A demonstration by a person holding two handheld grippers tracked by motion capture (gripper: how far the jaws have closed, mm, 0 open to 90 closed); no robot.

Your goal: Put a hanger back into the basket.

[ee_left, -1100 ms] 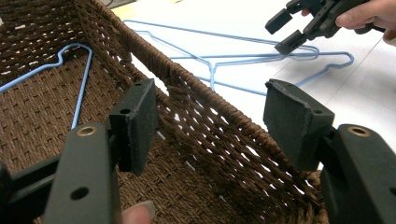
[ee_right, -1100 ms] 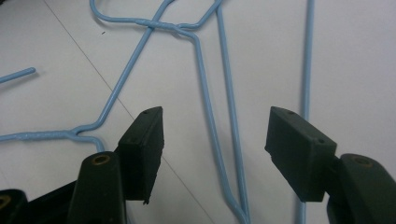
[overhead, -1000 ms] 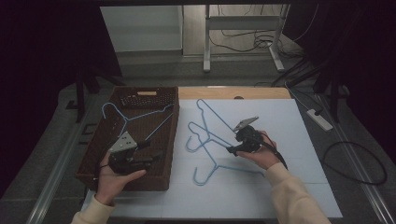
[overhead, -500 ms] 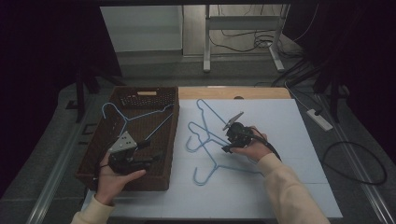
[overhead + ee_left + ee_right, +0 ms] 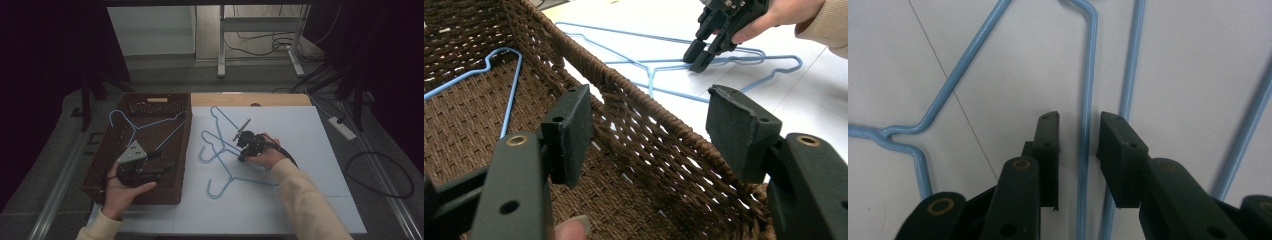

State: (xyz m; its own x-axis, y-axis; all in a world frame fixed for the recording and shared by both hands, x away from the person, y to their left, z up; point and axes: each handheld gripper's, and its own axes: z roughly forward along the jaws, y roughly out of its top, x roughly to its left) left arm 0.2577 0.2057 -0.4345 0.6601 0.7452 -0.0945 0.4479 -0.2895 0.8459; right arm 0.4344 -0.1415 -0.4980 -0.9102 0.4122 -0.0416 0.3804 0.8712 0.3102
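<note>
Blue wire hanger [image 5: 150,125] already lay in the wicker basket [image 5: 95,170]; several hangers [image 5: 220,145] remained on the table [image 5: 325,150]. Right gripper [image 5: 1079,135] had just been closing around one wire, not yet pinching; left gripper [image 5: 649,130] gaped empty over the basket rim.

A white table top [image 5: 320,150] carries a brown woven basket [image 5: 165,107] on its 9 o'clock side. A strip of bare wood [image 5: 280,99] runs along the far edge at 12 o'clock. A white power strip [image 5: 342,127] lies off the table at 3 o'clock, with a black cable [image 5: 380,172] looped on the grey floor beyond it. Metal table legs [image 5: 220,45] and loose cables [image 5: 260,42] stand at 12 o'clock.
</note>
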